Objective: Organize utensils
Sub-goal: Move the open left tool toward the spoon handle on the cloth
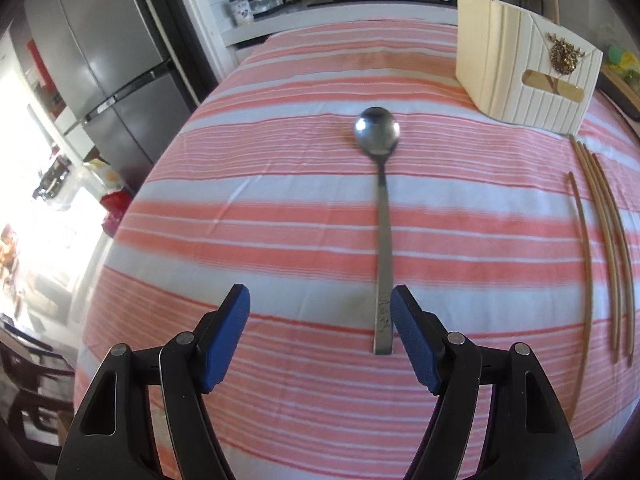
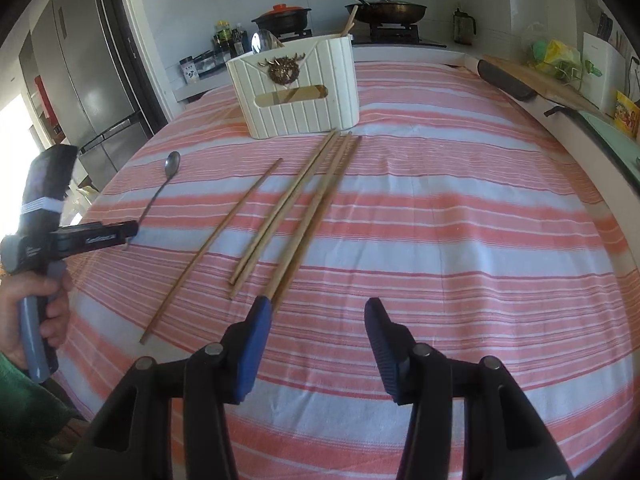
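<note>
Steel spoon (image 1: 380, 216) flat on striped cloth (image 1: 280, 240), bowl upward.

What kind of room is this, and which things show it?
Most likely a home kitchen. A gas stove with a lidded pan stands on the counter behind the cloth-covered table, a tall refrigerator is at the left, and sauce bottles sit nearby.

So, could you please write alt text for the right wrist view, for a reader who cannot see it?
The right gripper hangs open above a striped tablecloth, its left pad beside the near ends of loose wooden chopsticks. Beyond them stands a cream utensil holder; a spoon lies at left, near the hand-held left gripper.
</note>
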